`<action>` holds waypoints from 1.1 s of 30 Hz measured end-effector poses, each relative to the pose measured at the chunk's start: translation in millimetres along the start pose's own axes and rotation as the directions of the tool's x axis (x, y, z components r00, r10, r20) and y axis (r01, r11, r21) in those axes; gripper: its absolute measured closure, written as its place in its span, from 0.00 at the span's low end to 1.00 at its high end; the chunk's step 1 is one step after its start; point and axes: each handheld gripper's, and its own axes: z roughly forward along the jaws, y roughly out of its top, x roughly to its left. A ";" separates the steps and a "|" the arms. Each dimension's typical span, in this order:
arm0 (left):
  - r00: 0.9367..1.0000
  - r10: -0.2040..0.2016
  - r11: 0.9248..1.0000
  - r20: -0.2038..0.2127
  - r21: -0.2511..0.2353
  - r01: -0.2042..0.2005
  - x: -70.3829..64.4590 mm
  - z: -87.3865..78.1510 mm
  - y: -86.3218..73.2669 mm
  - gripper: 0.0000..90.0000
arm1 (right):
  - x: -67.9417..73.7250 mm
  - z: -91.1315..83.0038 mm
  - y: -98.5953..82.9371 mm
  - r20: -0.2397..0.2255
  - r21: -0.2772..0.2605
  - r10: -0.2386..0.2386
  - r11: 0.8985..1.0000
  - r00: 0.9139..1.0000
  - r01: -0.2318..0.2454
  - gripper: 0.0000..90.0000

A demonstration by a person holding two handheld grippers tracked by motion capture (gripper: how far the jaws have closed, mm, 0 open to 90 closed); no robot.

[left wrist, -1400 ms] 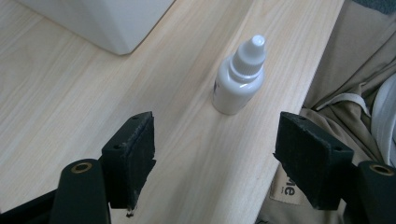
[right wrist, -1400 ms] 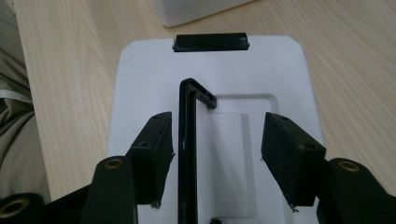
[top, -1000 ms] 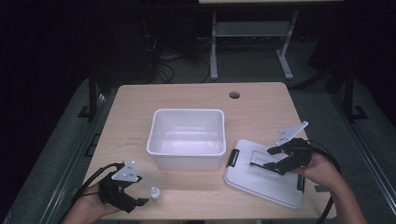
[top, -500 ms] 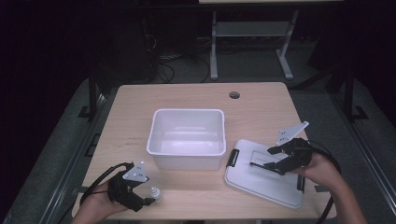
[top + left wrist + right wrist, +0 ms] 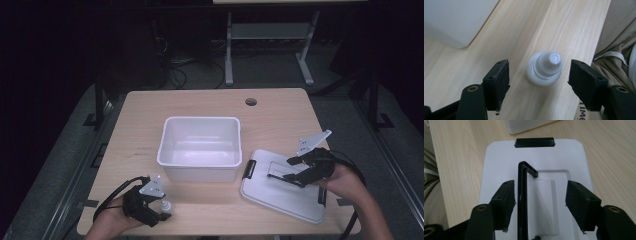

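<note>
Right, my left tool (image 5: 537,81) is wide open, straddling the small white plastic dropper bottle with the ribbed screw cap (image 5: 544,68). Bottle stands upright on the light wooden desk (image 5: 564,30), between the pads and clear of both, a bit closer to the pad on that view's right. Nothing gripped yet. The open white rectangular plastic bin (image 5: 200,147) sits ahead of that tool, well apart.

My right tool (image 5: 540,200) is also open, hovering over the flat white plastic lid with black latches (image 5: 574,157). The lid's thin black handle bar (image 5: 522,195) runs just beside the pad on that view's left; contact can't be told.

Step looks like pre-grasp on the bottle. Next move, I reckon: centre slightly, drop a touch lower so the pads meet the body rather than the cap, then close gently. Bottle is small and light, so an off-centre squeeze could tip it.
</note>
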 end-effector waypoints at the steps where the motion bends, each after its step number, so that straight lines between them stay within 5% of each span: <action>1: 1.000 -0.001 1.000 0.001 0.000 0.001 -0.2 0.9 0.3 0.37 | 0.0 -0.1 0.1 0.000 0.000 -0.001 1.000 1.000 0.001 0.44; 25: 0.999 0.033 0.999 -0.008 0.013 -0.033 -1.6 12.3 2.3 0.66 | -1.0 0.5 -0.9 -0.001 0.001 0.001 1.000 1.000 -0.001 0.44; 33: 0.999 0.032 0.999 -0.010 0.008 -0.032 0.3 7.3 1.3 0.66 | -0.7 2.1 -2.5 -0.004 0.001 0.004 1.000 1.000 -0.004 0.44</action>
